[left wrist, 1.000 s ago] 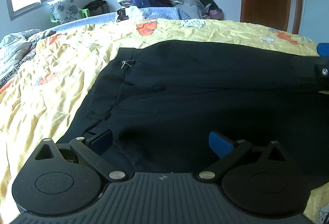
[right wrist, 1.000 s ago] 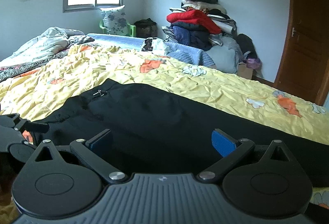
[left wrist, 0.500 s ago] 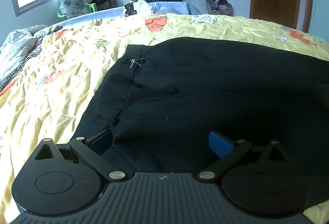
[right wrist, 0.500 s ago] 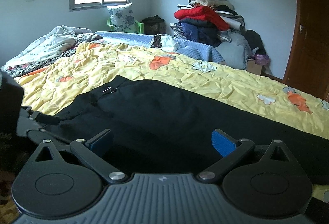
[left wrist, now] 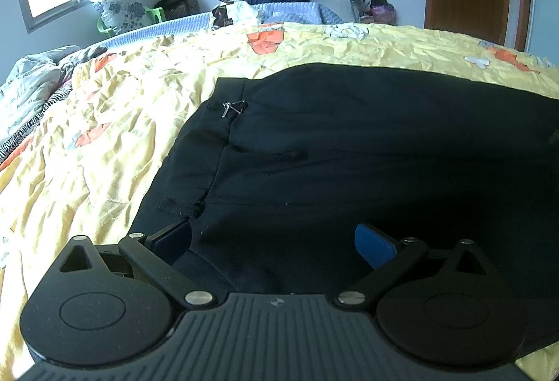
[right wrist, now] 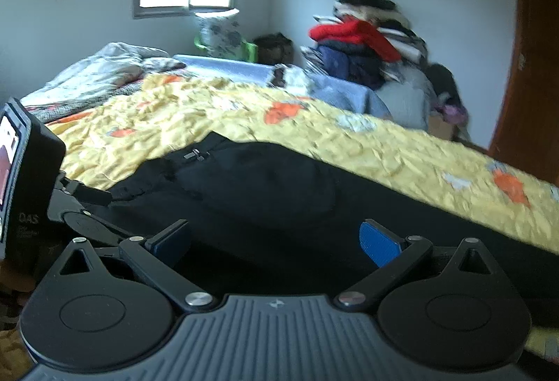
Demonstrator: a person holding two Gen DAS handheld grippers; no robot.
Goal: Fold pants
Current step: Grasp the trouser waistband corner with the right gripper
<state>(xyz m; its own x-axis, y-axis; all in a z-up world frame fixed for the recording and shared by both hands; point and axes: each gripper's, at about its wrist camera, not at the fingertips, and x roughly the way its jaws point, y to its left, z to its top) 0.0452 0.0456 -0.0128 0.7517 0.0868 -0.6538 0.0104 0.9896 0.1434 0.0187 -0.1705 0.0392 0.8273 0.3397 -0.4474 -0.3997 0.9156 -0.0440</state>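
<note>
- Right now pants [left wrist: 349, 154] lie ahead of my left gripper [left wrist: 276, 241], long axis running off rightward.
- Left gripper's jaws apart, straddling the near waist-end hem.
- Right gripper [right wrist: 276, 241] also gapes, further along the leg.

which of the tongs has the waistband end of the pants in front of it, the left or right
The left tongs: they hang open over the waistband corner of the black pants, near the metal clasp. The right tongs, also open, are over the leg.

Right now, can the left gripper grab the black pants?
Probably yes. The left gripper is open and hangs right over the near edge of the black pants, which lie flat on the yellow bedspread. Nothing sits between its fingers and the cloth.
</note>
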